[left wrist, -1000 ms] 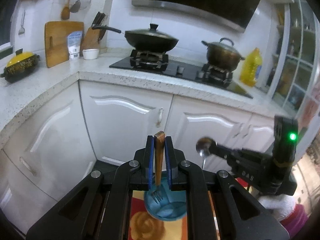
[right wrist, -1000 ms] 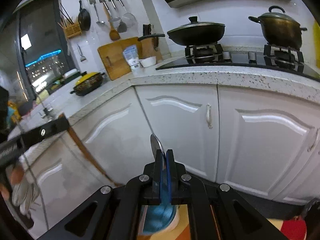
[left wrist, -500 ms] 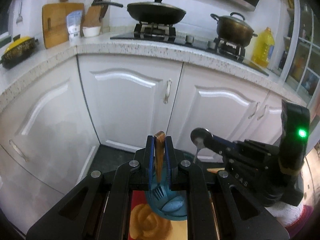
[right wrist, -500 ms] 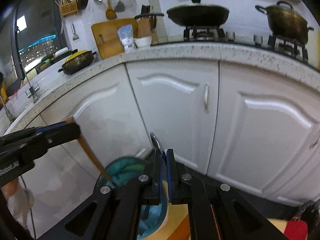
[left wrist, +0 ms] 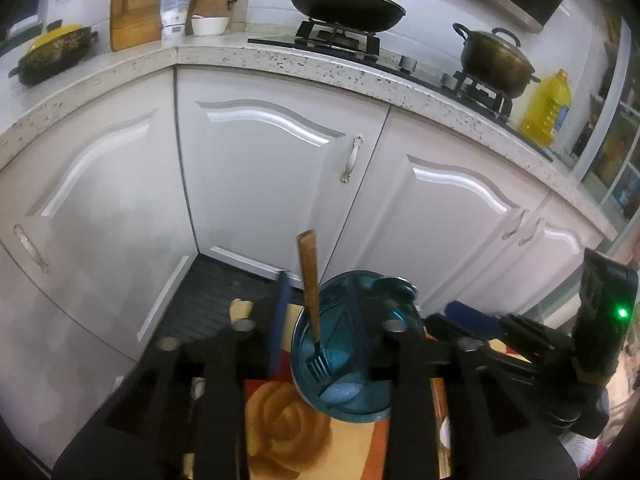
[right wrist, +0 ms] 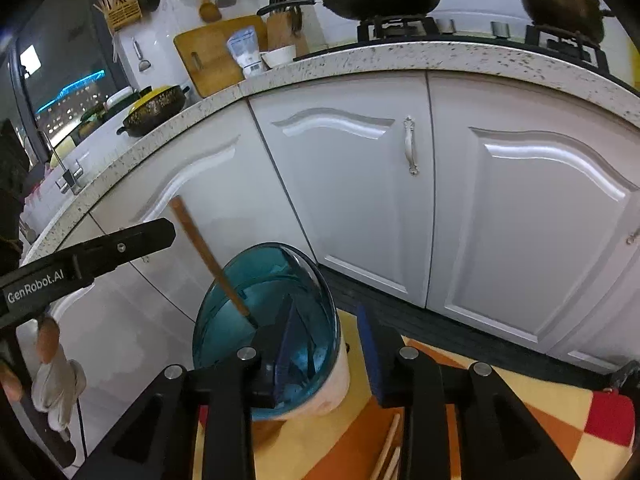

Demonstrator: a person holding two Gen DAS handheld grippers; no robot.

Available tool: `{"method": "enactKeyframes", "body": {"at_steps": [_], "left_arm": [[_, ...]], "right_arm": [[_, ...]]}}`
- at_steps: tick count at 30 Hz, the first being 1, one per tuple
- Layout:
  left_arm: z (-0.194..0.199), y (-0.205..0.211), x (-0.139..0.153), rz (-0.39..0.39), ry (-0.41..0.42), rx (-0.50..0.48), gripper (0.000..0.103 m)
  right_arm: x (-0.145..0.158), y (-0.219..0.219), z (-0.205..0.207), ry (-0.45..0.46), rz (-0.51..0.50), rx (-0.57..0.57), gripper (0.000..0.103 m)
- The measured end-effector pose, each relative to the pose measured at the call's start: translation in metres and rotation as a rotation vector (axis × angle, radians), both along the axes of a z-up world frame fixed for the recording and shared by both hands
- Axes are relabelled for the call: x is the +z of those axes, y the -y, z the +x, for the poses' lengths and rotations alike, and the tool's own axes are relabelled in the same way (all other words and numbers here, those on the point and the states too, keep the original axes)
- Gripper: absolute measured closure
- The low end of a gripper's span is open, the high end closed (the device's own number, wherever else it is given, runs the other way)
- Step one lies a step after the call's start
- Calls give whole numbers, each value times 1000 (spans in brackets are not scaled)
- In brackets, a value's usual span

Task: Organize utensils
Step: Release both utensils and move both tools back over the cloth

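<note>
In the left wrist view, the left gripper (left wrist: 320, 320) has just been opening: its blue pads now stand apart from the wooden-handled fork (left wrist: 310, 292), which a second ago was clamped and now stands tines-down, released, inside the translucent blue holder (left wrist: 340, 364), beside a metal spoon (left wrist: 394, 286). In the right wrist view, the right gripper (right wrist: 328, 344) has likewise just been opening and holds nothing, so both utensils appear delivered; the holder's round, glossy, partitioned tub sits on a patterned cloth (right wrist: 520, 400).
</note>
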State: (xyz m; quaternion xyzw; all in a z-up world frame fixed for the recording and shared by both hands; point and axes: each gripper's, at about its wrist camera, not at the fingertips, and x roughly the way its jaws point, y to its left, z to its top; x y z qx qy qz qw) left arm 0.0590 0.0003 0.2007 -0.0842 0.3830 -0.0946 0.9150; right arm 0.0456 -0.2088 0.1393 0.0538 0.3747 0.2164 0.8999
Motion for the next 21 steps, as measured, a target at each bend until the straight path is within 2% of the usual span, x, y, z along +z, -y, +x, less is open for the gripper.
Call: {"method": "enactKeyframes", "body": {"at_steps": [8, 16, 21], "left_arm": [[-30, 3, 6, 3, 23, -17, 62], [-71, 38, -11, 55, 27, -71, 57], [-92, 59, -21, 57, 8, -121, 56]], "right_arm": [[4, 27, -42, -7, 23, -62, 64], [3, 57, -91, -16, -25, -153, 61], [6, 75, -120, -8, -44, -201, 61]]}}
